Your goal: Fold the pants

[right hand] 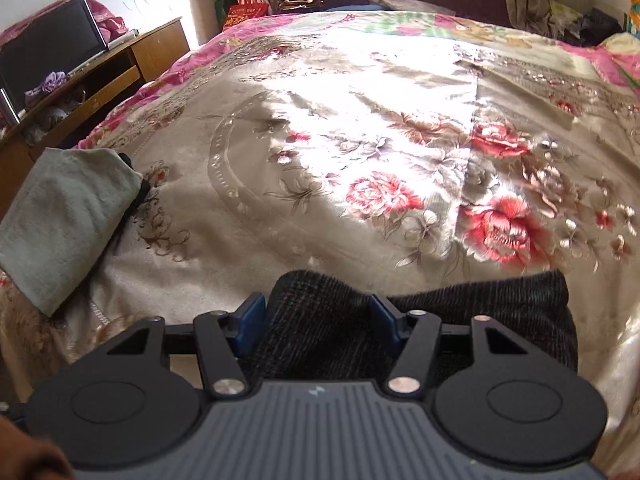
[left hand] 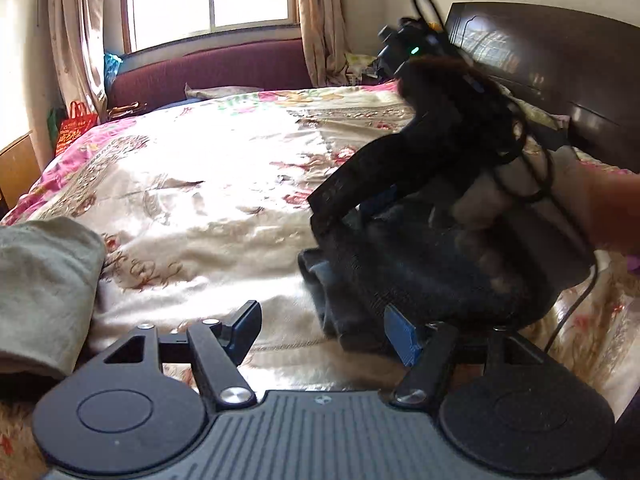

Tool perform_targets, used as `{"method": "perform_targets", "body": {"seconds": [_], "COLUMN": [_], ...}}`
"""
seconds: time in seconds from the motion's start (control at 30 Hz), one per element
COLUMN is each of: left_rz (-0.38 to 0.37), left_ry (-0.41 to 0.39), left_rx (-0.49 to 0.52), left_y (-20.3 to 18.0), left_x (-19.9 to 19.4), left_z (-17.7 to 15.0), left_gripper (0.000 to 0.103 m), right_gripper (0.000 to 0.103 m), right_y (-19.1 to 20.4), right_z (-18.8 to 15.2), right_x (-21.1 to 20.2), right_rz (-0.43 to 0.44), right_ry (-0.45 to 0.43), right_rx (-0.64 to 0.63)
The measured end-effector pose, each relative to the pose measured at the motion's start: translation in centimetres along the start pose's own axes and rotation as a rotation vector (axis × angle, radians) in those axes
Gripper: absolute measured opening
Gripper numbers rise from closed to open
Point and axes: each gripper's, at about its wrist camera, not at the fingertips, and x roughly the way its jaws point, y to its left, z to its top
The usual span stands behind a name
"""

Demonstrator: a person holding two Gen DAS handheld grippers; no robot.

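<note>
1. the dark pants [right hand: 420, 320] are lying bunched on the near part of the floral bedspread [right hand: 320, 140], toward its right side, with their ribbed dark fabric rumpled into a low heap.
2. in the right wrist view, the right gripper [right hand: 318, 320] is sitting right over the pants; its blue fingers [right hand: 252, 316] are standing apart with a hump of the fabric rising between them, and the pads are not visibly squeezing it.
3. in the left wrist view, the left gripper [left hand: 326, 332] is hanging spread wide just near of the pants [left hand: 400, 276]; the left finger is over bare bedspread [left hand: 200, 200], and the right finger [left hand: 400, 336] is lying against the near edge of the dark cloth without pinching it.
4. that same view is showing the right gripper [left hand: 320, 220] from outside, held by a hand [left hand: 520, 208] coming in from the right and tilting down onto the far side of the pants.
5. a folded grey-green cloth [right hand: 68, 224] is lying well to the left of the pants, at the near left edge of the bed.
6. a red bag [left hand: 76, 124] past the far left corner of the bed is carrying gold writing, too small to read.
</note>
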Motion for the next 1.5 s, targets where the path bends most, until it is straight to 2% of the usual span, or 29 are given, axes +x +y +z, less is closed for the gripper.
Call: {"method": "perform_targets", "body": {"seconds": [0.07,0.13,0.23,0.37,0.43,0.5,0.53,0.6,0.63,0.67,0.73,0.8,0.87,0.93,1.0,1.07,1.13,1.2,1.27,1.3,1.37,1.43,1.5], "left_rz": [0.017,0.005,-0.062,-0.134,-0.105,-0.084,-0.081,-0.071,-0.083,-0.105,-0.108,-0.101,-0.107,-0.108,-0.114,-0.094,-0.041,-0.021,0.0,0.028,0.075,0.073,0.079], "left_ry": [-0.012,-0.005,0.045,0.072,0.114,0.162,0.162,0.156,0.153,0.152,0.146,0.148,0.166,0.17,0.173,0.134,0.057,-0.012,-0.005,0.009,0.063,0.093,0.096], "left_rx": [0.04,0.054,0.006,-0.034,-0.037,-0.036,-0.031,-0.022,-0.029,-0.05,-0.073,-0.087,-0.114,-0.158,-0.202,-0.217,-0.164,-0.108,-0.061,-0.029,0.013,-0.016,-0.038], "left_y": [-0.7,-1.0,-0.6,-0.6,-0.7,-1.2,-1.5,-1.6,-1.4,-1.0,-0.3,0.3,1.1,2.2,3.1,3.3,2.4,1.3,0.5,0.2,0.1,0.6,0.7], "left_x": [0.8,1.9,2.9,2.7,4.0,5.4,5.8,6.4,6.6,6.9,7.5,8.4,9.1,8.7,8.1,7.2,6.2,6.0,7.8,9.1,11.5,12.3,11.2], "left_z": [0.7,1.6,2.0,1.8,1.5,1.1,1.0,1.2,1.4,1.8,2.4,2.4,2.0,1.6,1.6,2.2,3.3,4.3,5.2,5.2,4.6,4.1,4.3], "left_gripper": [0.081,0.081,0.081,0.082,0.082,0.082,0.082,0.075,0.064,0.056,0.055,0.056,0.071,0.081,0.082,0.081,0.08,0.08,0.08,0.08,0.083,0.084,0.084], "right_gripper": [0.056,0.056,0.057,0.06,0.063,0.063,0.062,0.041,0.031,0.026,0.022,0.022,0.026,0.027,0.028,0.028,0.028,0.029,0.031,0.029,0.02,0.018,0.025], "right_y": [-1.0,-1.4,-1.7,-3.0,-3.1,-2.9,-2.8,-2.7,-2.9,-3.1,-3.9,-4.8,-5.8,-7.2,-8.4,-9.5,-10.0,-9.9,-10.2,-10.8,-11.6,-11.8,-11.3], "right_z": [0.2,0.0,0.0,0.4,0.3,0.2,0.1,0.3,0.6,1.0,1.9,2.6,3.0,2.9,2.2,0.7,-1.1,-2.6,-3.9,-4.5,-5.0,-5.1,-5.2], "right_x": [1.2,1.5,1.7,0.7,0.7,1.2,1.3,1.4,1.4,1.4,1.9,2.9,3.4,1.6,-0.9,-3.5,-5.4,-5.7,-4.5,-3.6,-2.7,-3.1,-4.4], "right_rz": [0.032,0.062,0.087,0.165,0.185,0.168,0.168,0.197,0.209,0.211,0.198,0.208,0.247,0.273,0.252,0.247,0.238,0.163,0.087,0.087,0.078,0.075,0.059], "right_ry": [0.033,0.031,0.037,0.042,0.049,0.055,0.054,0.066,0.07,0.065,0.043,0.015,0.035,-0.013,-0.058,-0.079,-0.095,-0.082,-0.053,-0.041,-0.045,-0.056,-0.085], "right_rx": [0.05,0.065,0.076,0.126,0.102,0.068,0.054,0.025,0.03,0.033,0.072,0.156,0.226,0.26,0.245,0.246,0.228,0.163,0.132,0.137,0.16,0.196,0.163]}}
